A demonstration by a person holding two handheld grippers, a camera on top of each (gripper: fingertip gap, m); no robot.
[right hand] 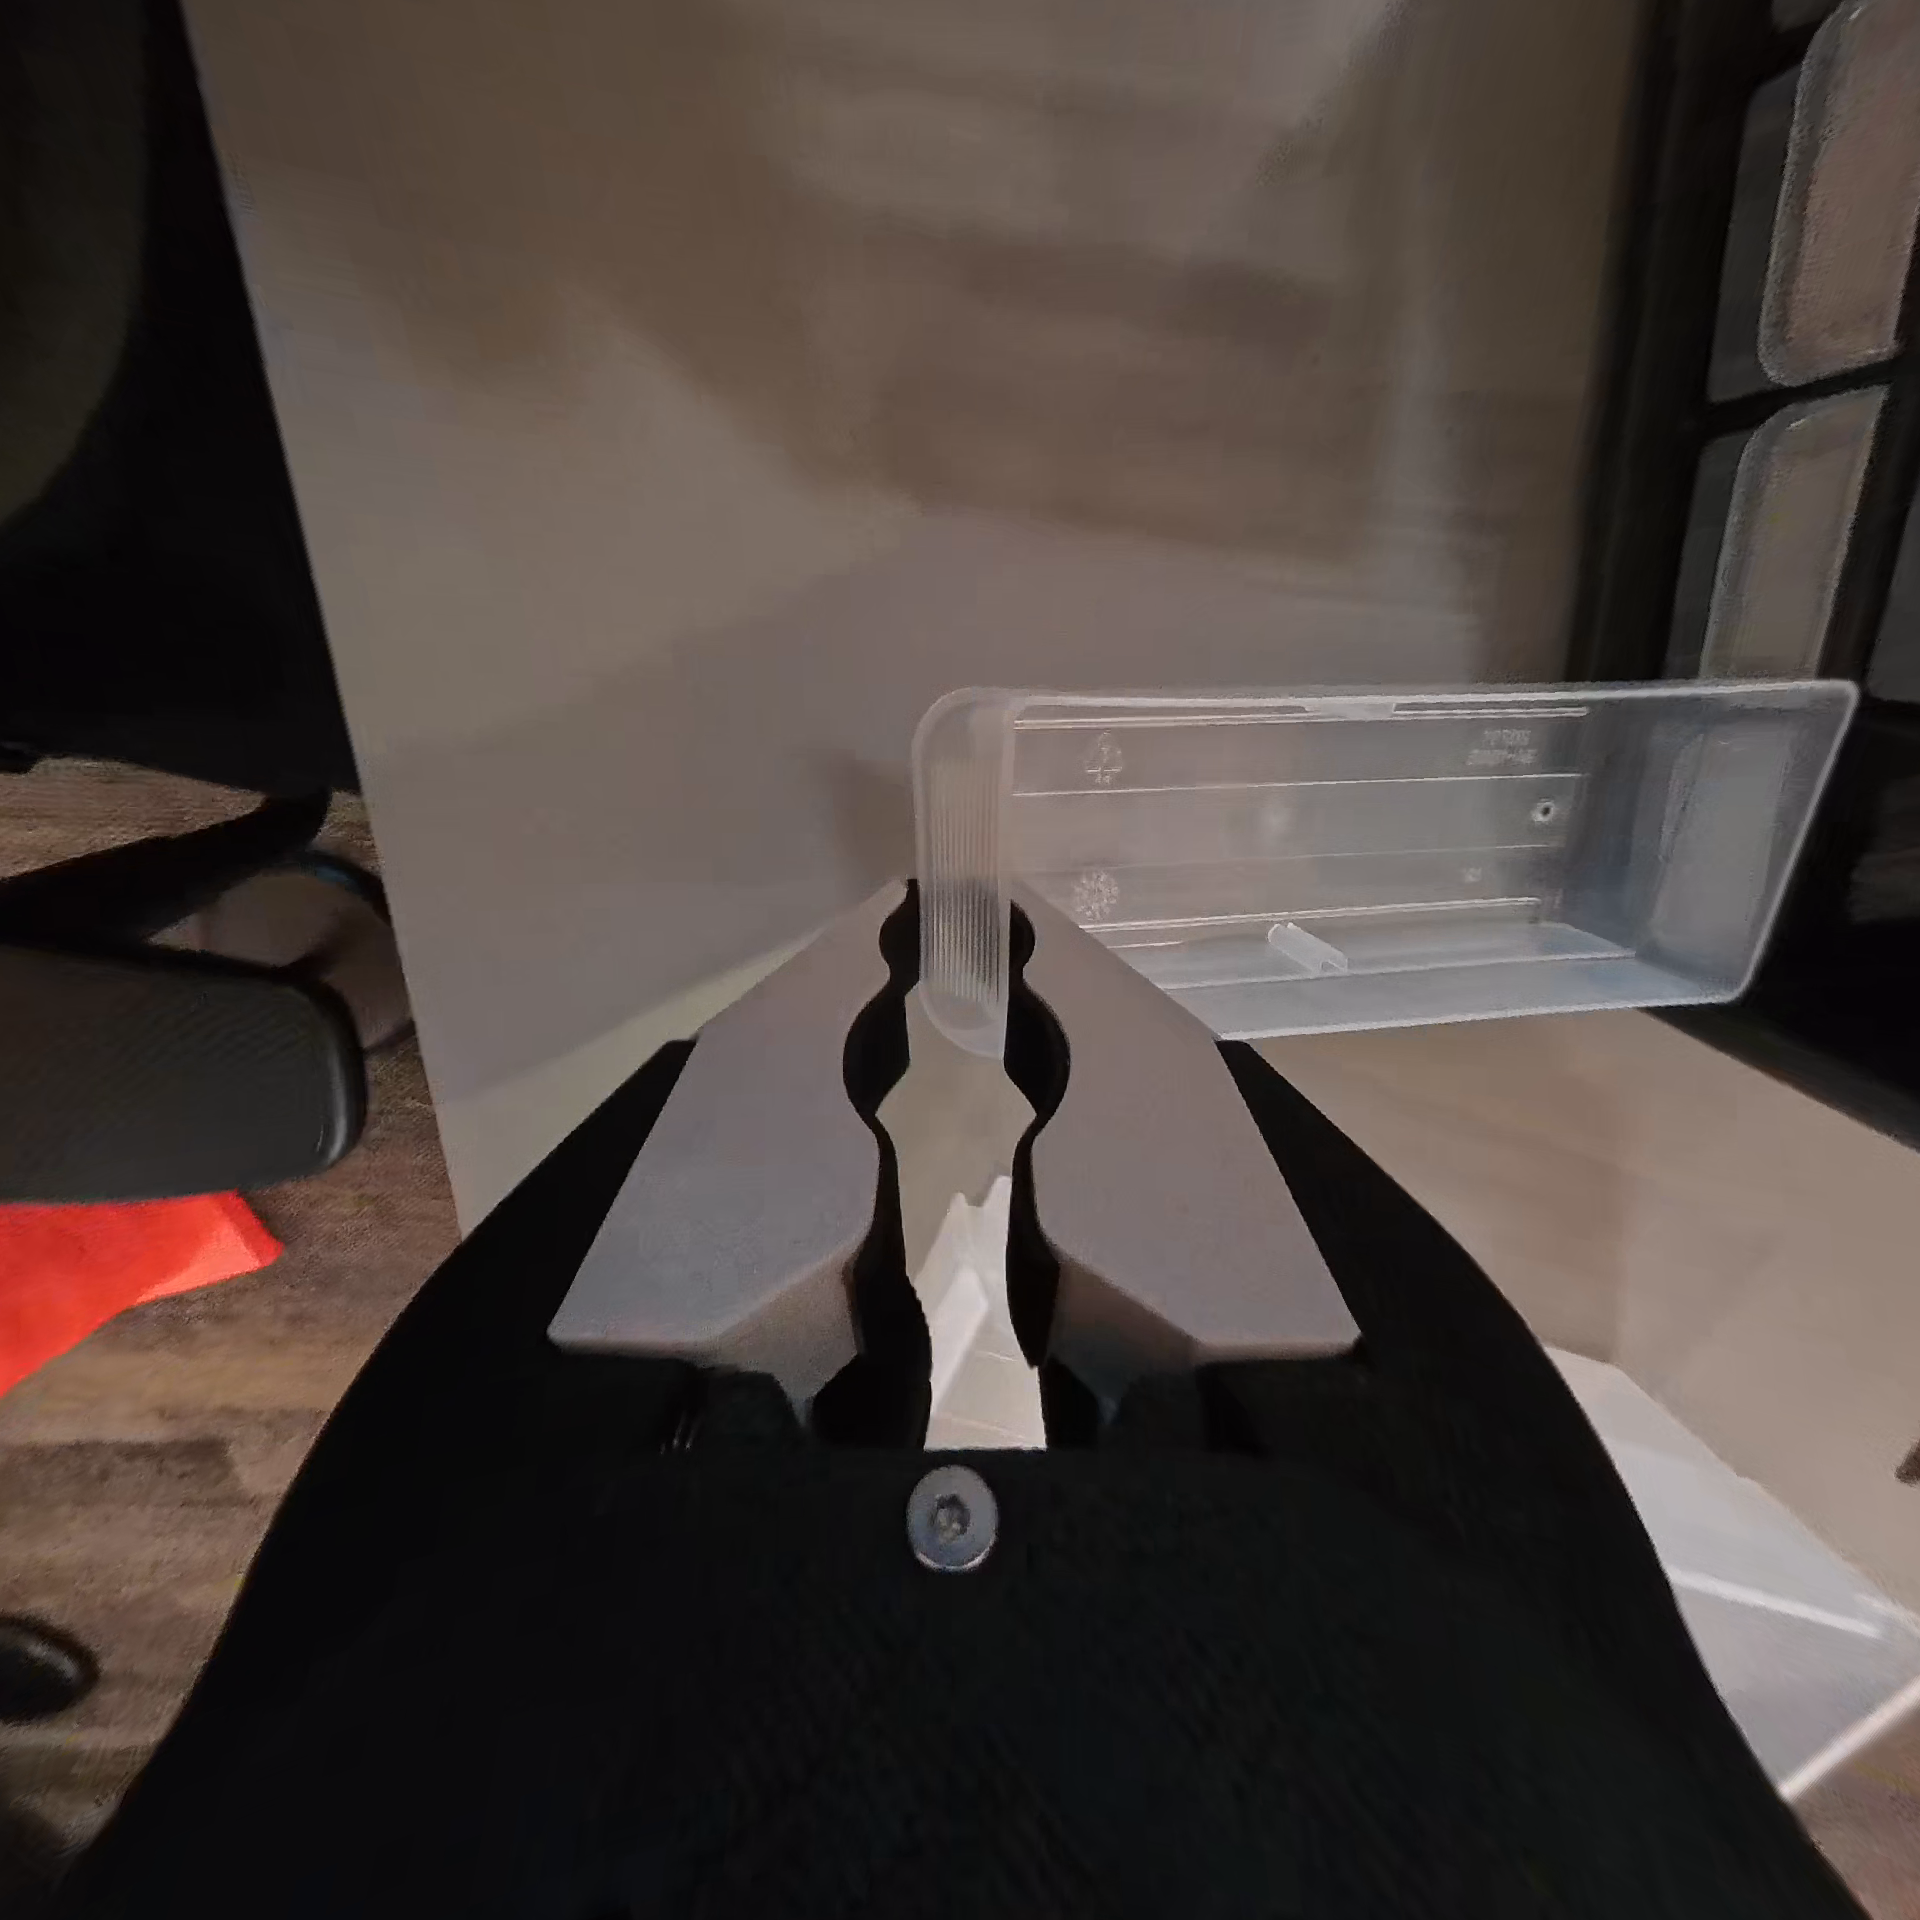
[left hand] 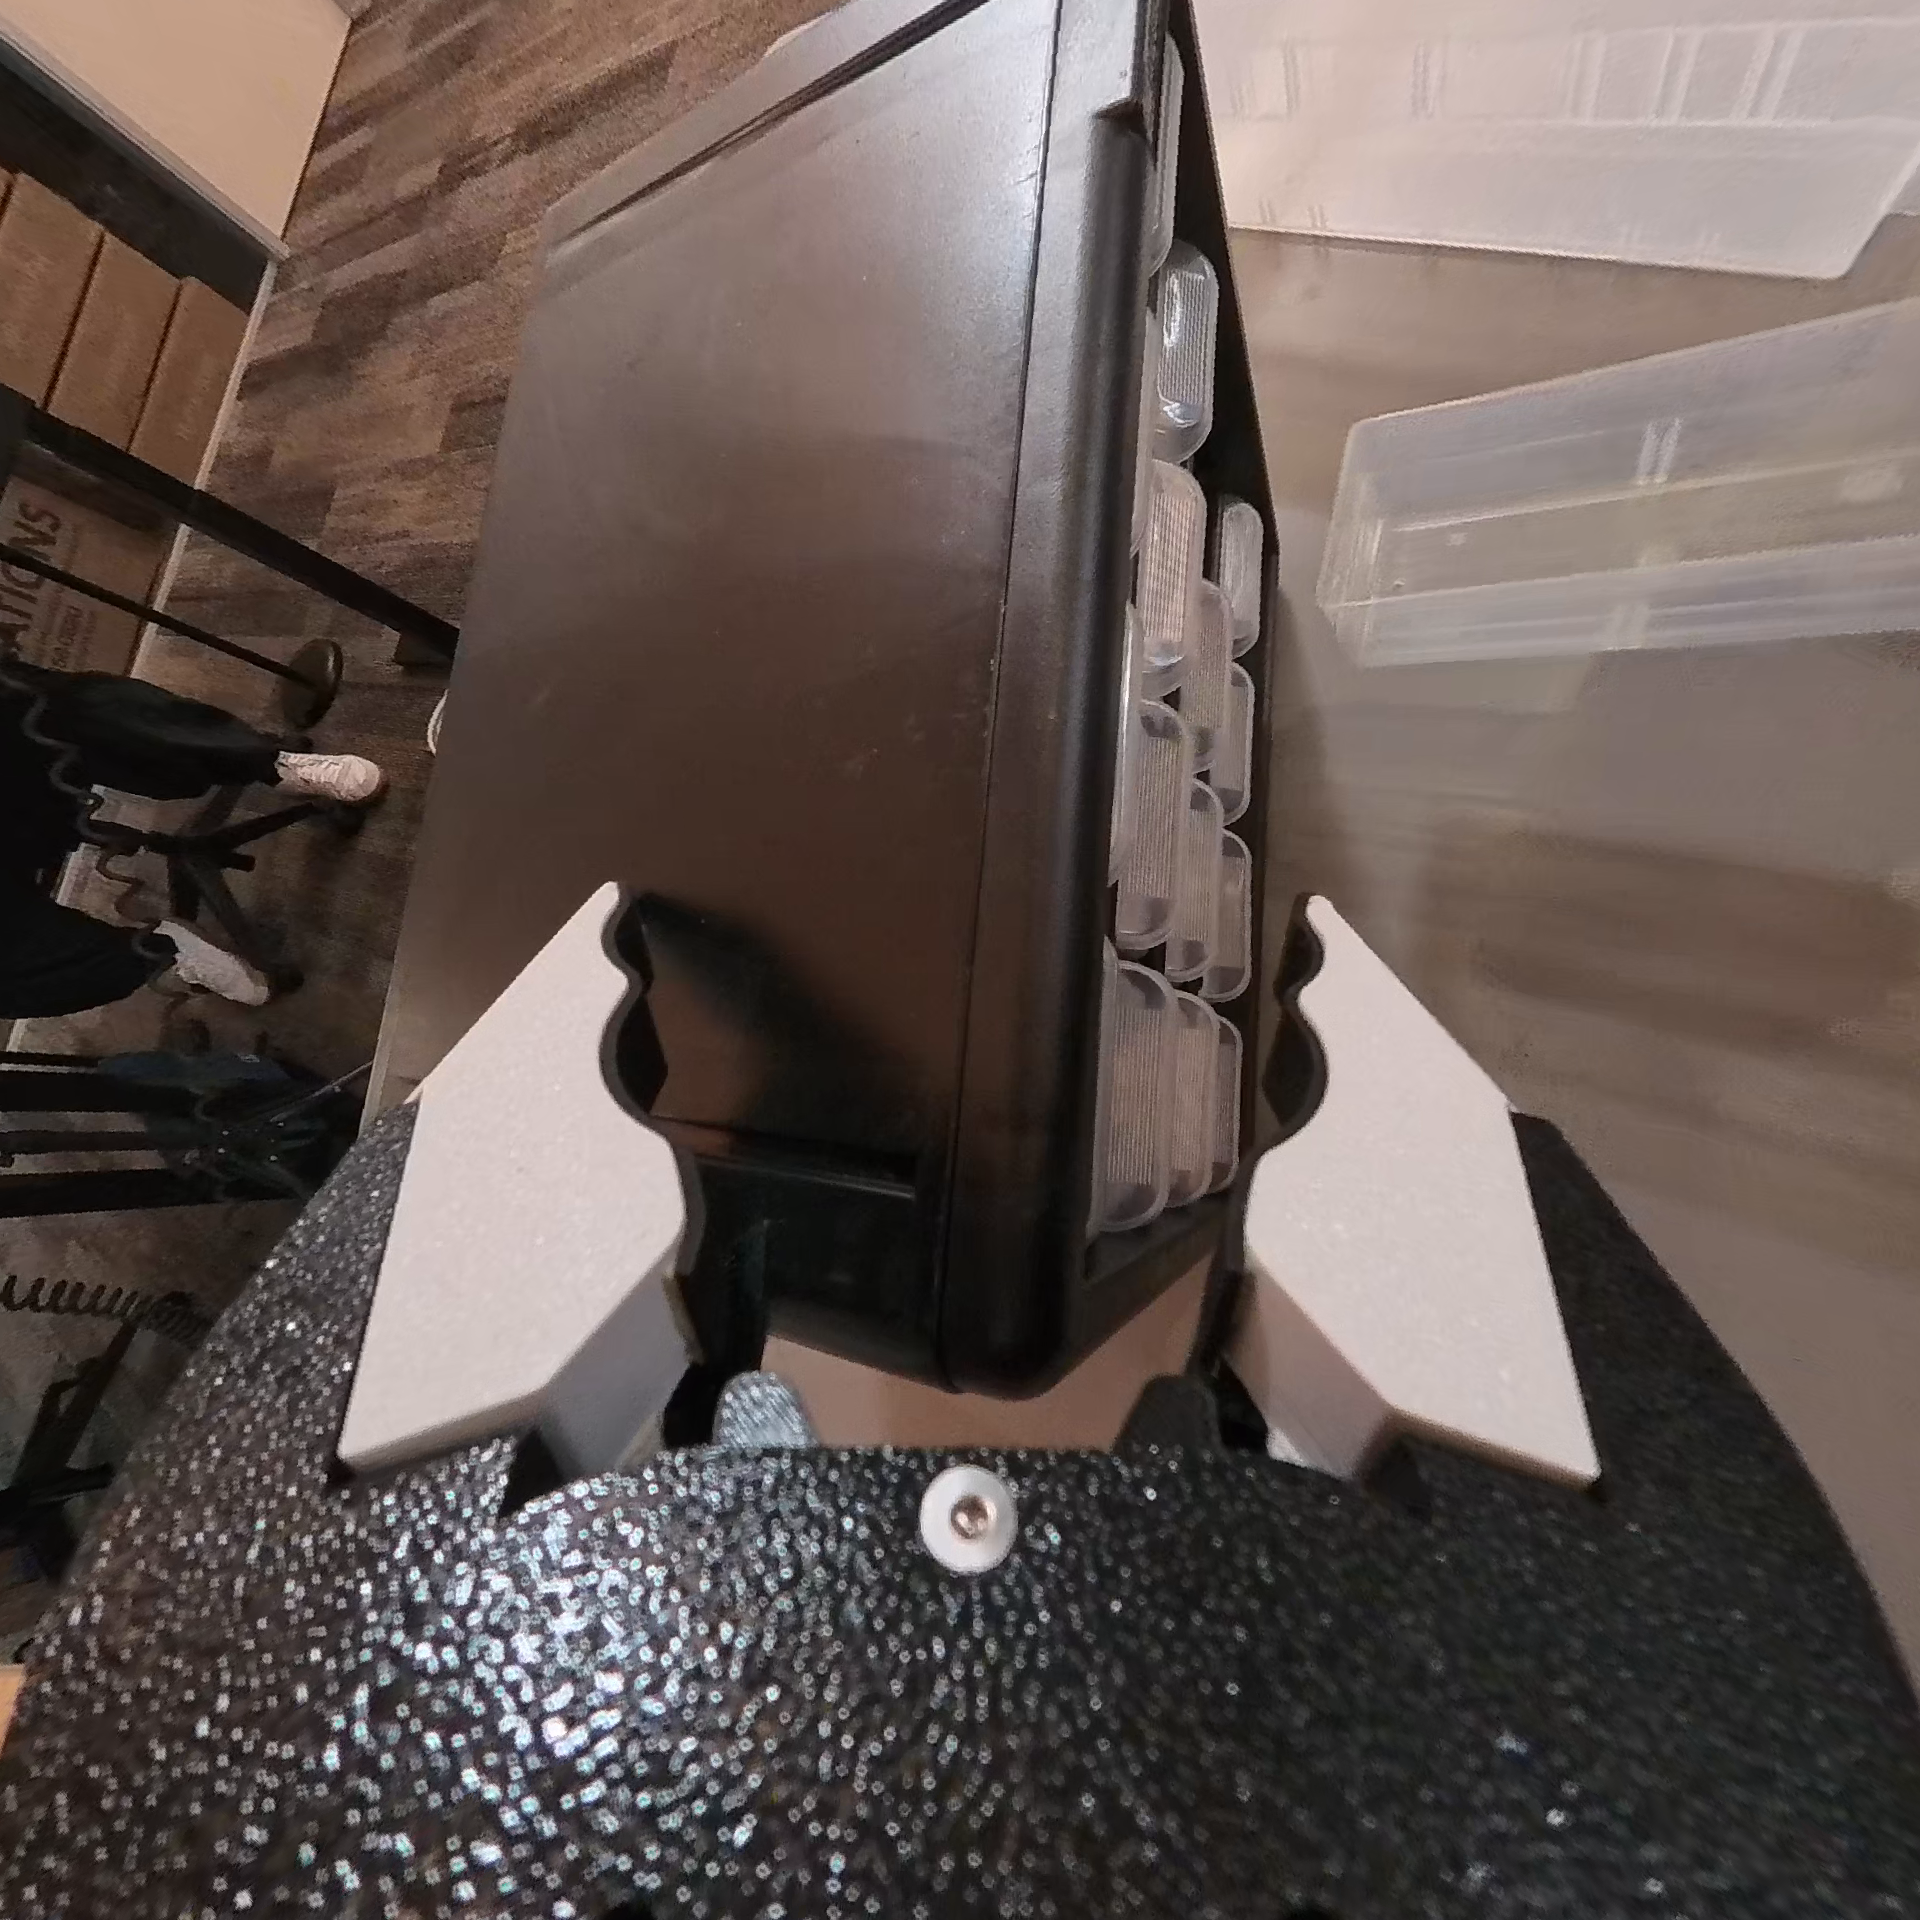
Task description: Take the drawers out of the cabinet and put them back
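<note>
The black cabinet (left hand: 779, 623) fills the left wrist view, seen from one end, with several clear drawers (left hand: 1174, 727) in its front. My left gripper (left hand: 956, 987) has its jaws spread wide and closed against the cabinet's two sides, holding it. In the right wrist view my right gripper (right hand: 961, 935) is shut on the ribbed handle (right hand: 961, 894) of a clear drawer (right hand: 1403, 852). That drawer hangs above the table and points right toward the cabinet front (right hand: 1662, 416), where more drawers (right hand: 1839, 208) sit in their slots.
Two loose clear drawers (left hand: 1662, 520) (left hand: 1558, 135) lie on the pale table (left hand: 1558, 935) right of the cabinet. Another clear drawer (right hand: 1714, 1558) lies under my right gripper. A black chair (right hand: 156, 1070) stands off the table's left edge. A person's shoes (left hand: 322, 774) and cardboard boxes (left hand: 94, 301) are on the floor side.
</note>
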